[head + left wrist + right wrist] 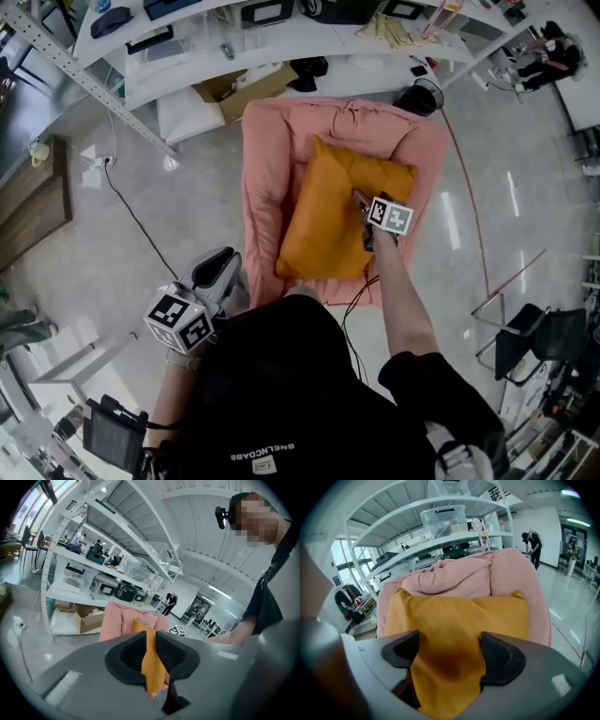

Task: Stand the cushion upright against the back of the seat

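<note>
The orange cushion lies slanted across the pink seat, its far edge up near the backrest and its near edge at the seat's front. It does not yet look properly upright to me. My right gripper sits over its near part, jaws spread wide, with the fabric bulging between them but not pinched. My left gripper hangs well back by my side, jaws a narrow slit apart and holding nothing. The cushion looks light, soft and floppy, so I would bite a near corner or seam, not the puffy middle.
</note>
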`<state>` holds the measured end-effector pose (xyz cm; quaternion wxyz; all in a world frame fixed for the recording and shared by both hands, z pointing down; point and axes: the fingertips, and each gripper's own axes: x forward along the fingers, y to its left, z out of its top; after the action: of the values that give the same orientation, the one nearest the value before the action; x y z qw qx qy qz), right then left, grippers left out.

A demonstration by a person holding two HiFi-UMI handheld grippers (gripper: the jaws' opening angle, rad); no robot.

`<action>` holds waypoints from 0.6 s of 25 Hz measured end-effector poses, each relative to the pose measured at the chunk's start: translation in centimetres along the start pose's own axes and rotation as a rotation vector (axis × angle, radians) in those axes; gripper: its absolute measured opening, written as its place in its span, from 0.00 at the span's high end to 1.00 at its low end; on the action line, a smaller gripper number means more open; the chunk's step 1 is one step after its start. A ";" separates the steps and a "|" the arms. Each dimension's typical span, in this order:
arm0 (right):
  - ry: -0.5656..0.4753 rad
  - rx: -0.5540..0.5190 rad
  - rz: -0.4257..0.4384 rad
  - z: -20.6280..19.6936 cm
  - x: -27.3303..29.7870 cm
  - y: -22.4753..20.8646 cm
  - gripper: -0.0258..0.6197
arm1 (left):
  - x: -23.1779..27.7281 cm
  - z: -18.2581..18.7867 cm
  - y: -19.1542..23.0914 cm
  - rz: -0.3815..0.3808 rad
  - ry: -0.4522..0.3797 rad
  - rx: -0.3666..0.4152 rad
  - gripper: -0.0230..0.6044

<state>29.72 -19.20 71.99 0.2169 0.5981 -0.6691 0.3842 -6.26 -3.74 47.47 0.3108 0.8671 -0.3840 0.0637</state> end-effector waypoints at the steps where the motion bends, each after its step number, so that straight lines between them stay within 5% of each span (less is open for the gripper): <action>1: 0.012 -0.009 -0.004 -0.1 0.5 0.1 0.31 | 0.1 -0.1 -0.2 0.004 0.000 0.000 0.86; 8: 0.130 0.041 -0.005 -0.4 4.6 -0.3 0.33 | 0.5 -0.1 -0.1 0.038 -0.006 -0.013 0.86; 15: 0.133 0.085 -0.028 -0.9 6.1 -0.2 0.67 | 0.4 -0.3 0.5 0.070 -0.003 -0.020 0.85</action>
<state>28.56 -22.42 77.17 0.2408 0.5891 -0.6278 0.4481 -6.25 -4.08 48.13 0.3163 0.8502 -0.4151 0.0693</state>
